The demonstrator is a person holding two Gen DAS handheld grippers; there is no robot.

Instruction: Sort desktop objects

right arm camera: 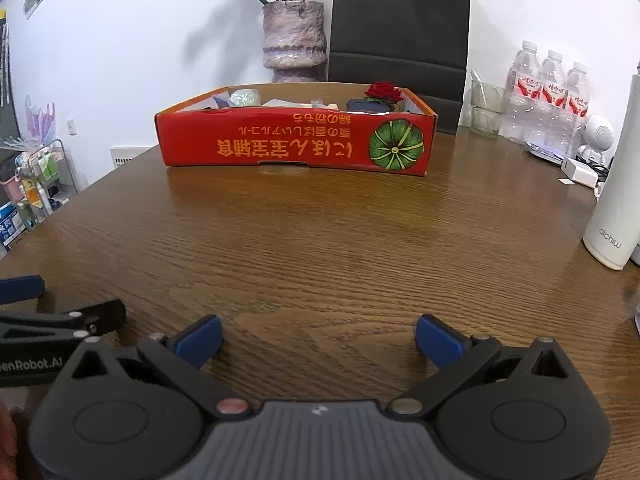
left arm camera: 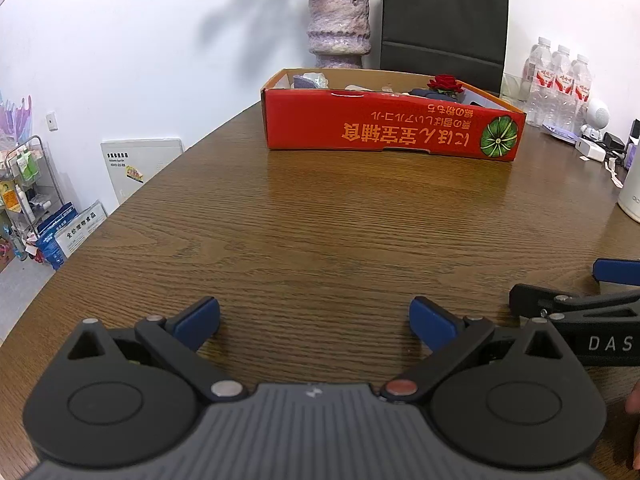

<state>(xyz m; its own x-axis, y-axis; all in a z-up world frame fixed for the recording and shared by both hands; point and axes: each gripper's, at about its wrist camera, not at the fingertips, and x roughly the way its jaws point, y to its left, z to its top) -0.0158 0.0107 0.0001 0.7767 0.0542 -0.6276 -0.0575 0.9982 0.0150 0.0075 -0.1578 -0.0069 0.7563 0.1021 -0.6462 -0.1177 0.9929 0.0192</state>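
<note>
Both grippers rest side by side low over the wooden surface [right arm camera: 320, 232], the left gripper [left arm camera: 314, 318] and right gripper [right arm camera: 319, 336] each spread wide with nothing between the blue pads. Well ahead sits the red cardboard box [right arm camera: 296, 142], holding a red rose [right arm camera: 383, 92] and other small items.

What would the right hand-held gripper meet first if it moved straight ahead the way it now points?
Bare table lies ahead of the open right hand-held gripper; the first thing it would probably meet is the red cardboard box, though depth is hard to judge.
</note>
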